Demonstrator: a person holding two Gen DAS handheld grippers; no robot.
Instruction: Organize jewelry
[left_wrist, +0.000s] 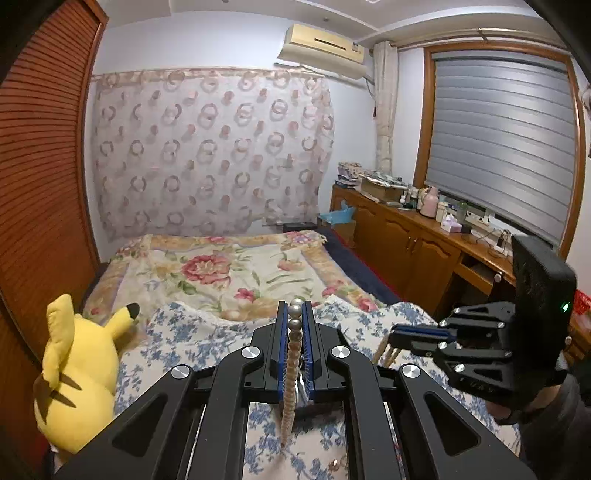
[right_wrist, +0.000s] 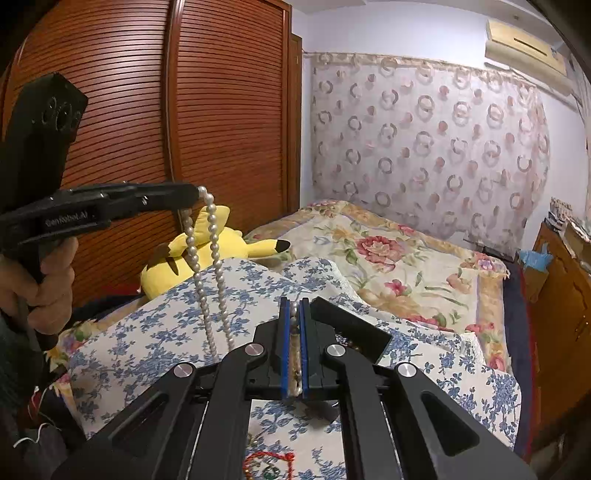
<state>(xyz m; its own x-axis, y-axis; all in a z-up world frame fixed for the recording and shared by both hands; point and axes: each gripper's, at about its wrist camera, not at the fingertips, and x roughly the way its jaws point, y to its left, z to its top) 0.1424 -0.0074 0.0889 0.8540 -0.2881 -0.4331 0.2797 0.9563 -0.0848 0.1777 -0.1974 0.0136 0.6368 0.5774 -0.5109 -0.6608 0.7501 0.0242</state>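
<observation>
A pearl necklace (right_wrist: 207, 273) hangs in the air between both grippers above a blue-flowered cloth (right_wrist: 155, 332). My left gripper (left_wrist: 295, 314) is shut on one end, its pearls (left_wrist: 293, 354) lined up between the blue pads. In the right wrist view the left gripper (right_wrist: 195, 194) holds the strand, which droops in two lines. My right gripper (right_wrist: 294, 314) is shut on the other end of the necklace, with a pearl showing at its tips. It also shows in the left wrist view (left_wrist: 393, 338). A black open box (right_wrist: 351, 328) sits just behind the right fingers. A red cord piece (right_wrist: 269, 465) lies below.
A yellow plush toy (left_wrist: 77, 369) lies at the left of the bed by the wooden wardrobe (right_wrist: 147, 110). A floral bedspread (left_wrist: 221, 273) covers the bed beyond. A wooden cabinet (left_wrist: 413, 243) with clutter runs along the right under the window.
</observation>
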